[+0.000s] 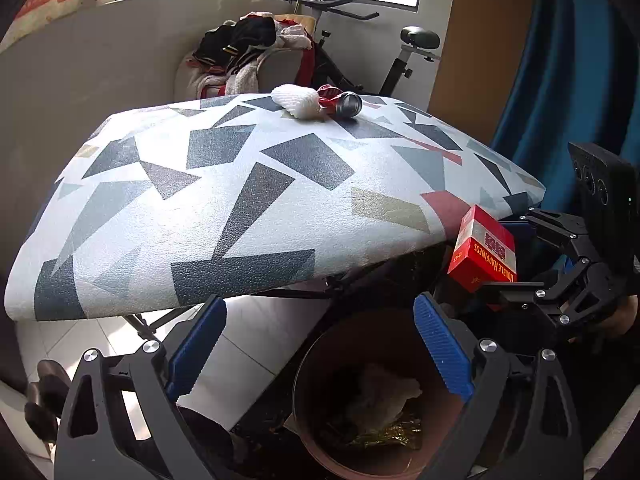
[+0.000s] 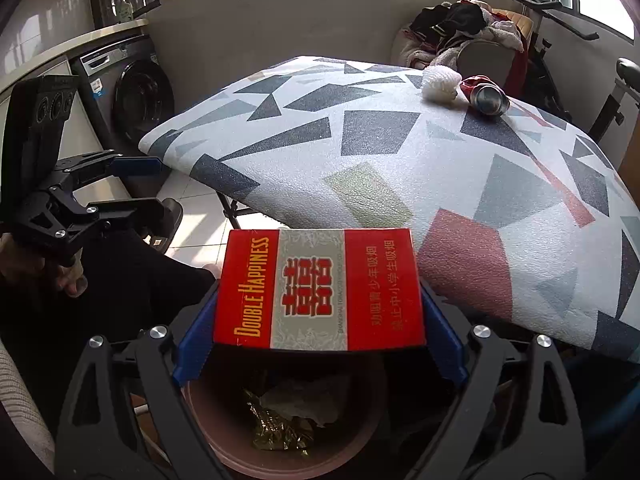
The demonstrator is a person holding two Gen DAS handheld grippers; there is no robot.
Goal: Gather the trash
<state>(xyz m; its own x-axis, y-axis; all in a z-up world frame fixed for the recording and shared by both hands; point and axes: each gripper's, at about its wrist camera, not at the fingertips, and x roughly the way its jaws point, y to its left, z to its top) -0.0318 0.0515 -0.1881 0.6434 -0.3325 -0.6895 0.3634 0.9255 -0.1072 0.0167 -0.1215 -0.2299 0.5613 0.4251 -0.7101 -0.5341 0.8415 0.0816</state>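
Observation:
My right gripper (image 2: 320,320) is shut on a red cigarette box (image 2: 320,288) marked Double Happiness and holds it above a brown bin (image 2: 224,444) that has crumpled paper and gold foil inside. The box (image 1: 482,252) and bin (image 1: 320,452) also show in the left wrist view. My left gripper (image 1: 320,344) is open and empty, over the bin's left side. A white foam net (image 1: 296,100) and a crushed red can (image 1: 340,102) lie at the far edge of the table (image 1: 224,200); both show in the right wrist view, net (image 2: 440,82) and can (image 2: 486,94).
The table (image 2: 380,140) has a geometric patterned cover. A chair piled with clothes (image 1: 248,52) and an exercise bike (image 1: 400,56) stand behind it. A washing machine (image 2: 128,96) is at the left. A blue curtain (image 1: 568,80) hangs at the right.

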